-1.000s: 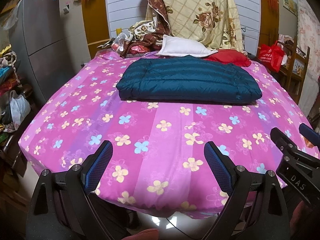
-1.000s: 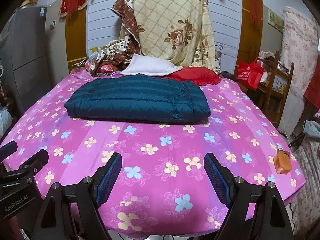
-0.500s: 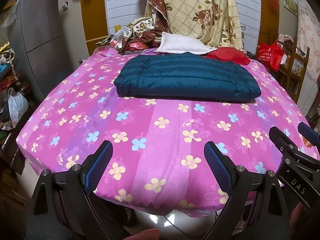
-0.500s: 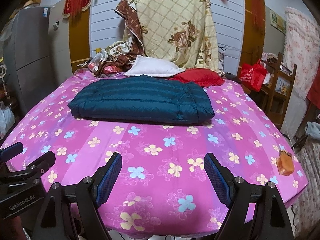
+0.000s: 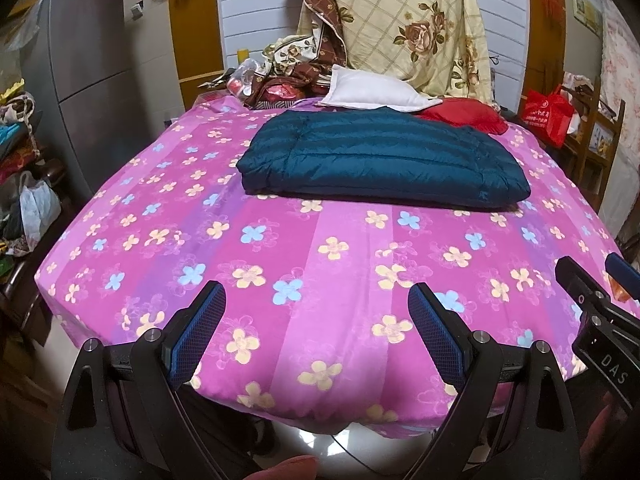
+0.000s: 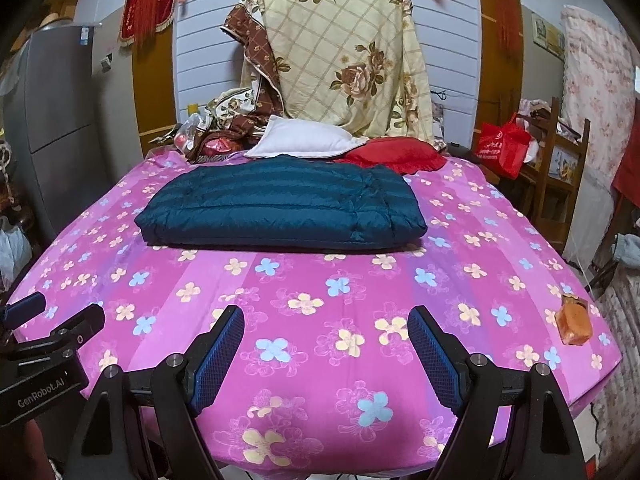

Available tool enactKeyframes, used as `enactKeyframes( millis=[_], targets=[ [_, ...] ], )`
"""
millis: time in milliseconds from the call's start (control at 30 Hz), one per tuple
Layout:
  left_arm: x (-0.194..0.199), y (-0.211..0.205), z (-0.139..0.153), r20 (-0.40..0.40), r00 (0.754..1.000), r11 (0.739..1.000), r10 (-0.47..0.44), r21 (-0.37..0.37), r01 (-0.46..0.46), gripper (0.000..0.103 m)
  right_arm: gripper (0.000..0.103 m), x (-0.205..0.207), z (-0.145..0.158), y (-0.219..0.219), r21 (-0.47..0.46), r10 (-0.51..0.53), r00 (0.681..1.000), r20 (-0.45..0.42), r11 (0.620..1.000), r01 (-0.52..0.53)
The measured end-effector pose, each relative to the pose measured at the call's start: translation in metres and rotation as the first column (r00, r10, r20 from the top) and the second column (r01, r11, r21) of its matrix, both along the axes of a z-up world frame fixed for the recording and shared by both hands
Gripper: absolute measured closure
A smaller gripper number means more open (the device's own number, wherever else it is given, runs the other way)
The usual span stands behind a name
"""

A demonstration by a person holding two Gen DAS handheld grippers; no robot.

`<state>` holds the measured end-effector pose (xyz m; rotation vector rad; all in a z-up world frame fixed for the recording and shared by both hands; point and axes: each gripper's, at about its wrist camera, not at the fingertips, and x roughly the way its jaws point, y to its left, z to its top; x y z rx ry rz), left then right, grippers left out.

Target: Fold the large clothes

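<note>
A: Where's the jacket?
B: Folded flat at twelve o'clock on the bed, well beyond both grippers.
A: Fingers?
B: Left gripper and right gripper gape wide, empty.
A: Handling?
B: Likely puffy, light, slippery; pinch a seamed edge.

The left tongs fill the bottom of their frame, jaws spread wide with nothing between. The right tongs sit likewise low in theirs, jaws wide apart, empty.
</note>
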<state>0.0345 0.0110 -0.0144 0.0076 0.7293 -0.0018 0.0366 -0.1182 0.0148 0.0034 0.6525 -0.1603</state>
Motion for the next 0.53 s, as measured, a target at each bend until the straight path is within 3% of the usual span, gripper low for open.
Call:
enactKeyframes(
  millis=[533],
  targets=[
    [0.0039, -0.0004, -0.0044, -0.019, 1.000, 1.000, -0.019, -0.010, 0.019, 0.011, 0.021, 0.0008, -0.0064, -0.0039, 0.015, 0.011, 1.000, -0.010, 1.000, -0.011]
  ],
)
